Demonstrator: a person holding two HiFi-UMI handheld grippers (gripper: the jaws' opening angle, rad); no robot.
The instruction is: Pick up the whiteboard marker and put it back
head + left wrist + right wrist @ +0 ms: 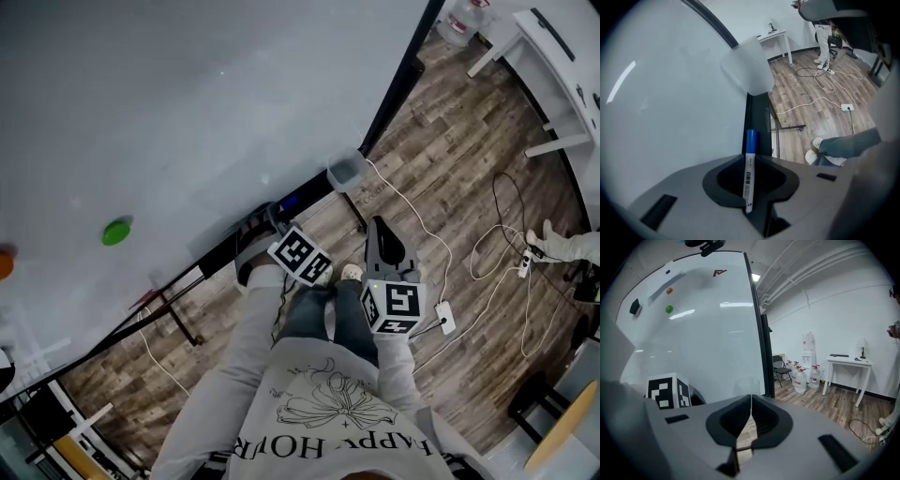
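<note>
Left gripper view: a whiteboard marker (749, 173), blue-capped with a white printed barrel, stands pinched between the jaws of the left claw (750, 158). Its cap pokes out past the tips and its lower end sinks out of sight in the slit between them. Just beyond the tips runs the black frame (753, 112) of a whiteboard (670, 93), which fills everything to the claw's left. A translucent plastic box (747, 65) sits on that frame farther ahead. To the claw's right lie the wood floor (801, 79), a white cable (806, 105) and a power strip (847, 107), with the holder's pale shoes (814, 149) nearer in. The print on the barrel is too small to read.

Right gripper view: the right claw (750, 401) has its jaws pressed together on nothing. The left claw's tag cube (668, 391) shows to its left against the board, and water bottles (806, 373) and a white table (848, 363) stand ahead to its right.

Head view: both claws hang side by side close to the board's frame. The marker cannot be made out there, the left claw's tips being lost against the dark frame. A green magnet (116, 231) sticks to the board well apart from them.
</note>
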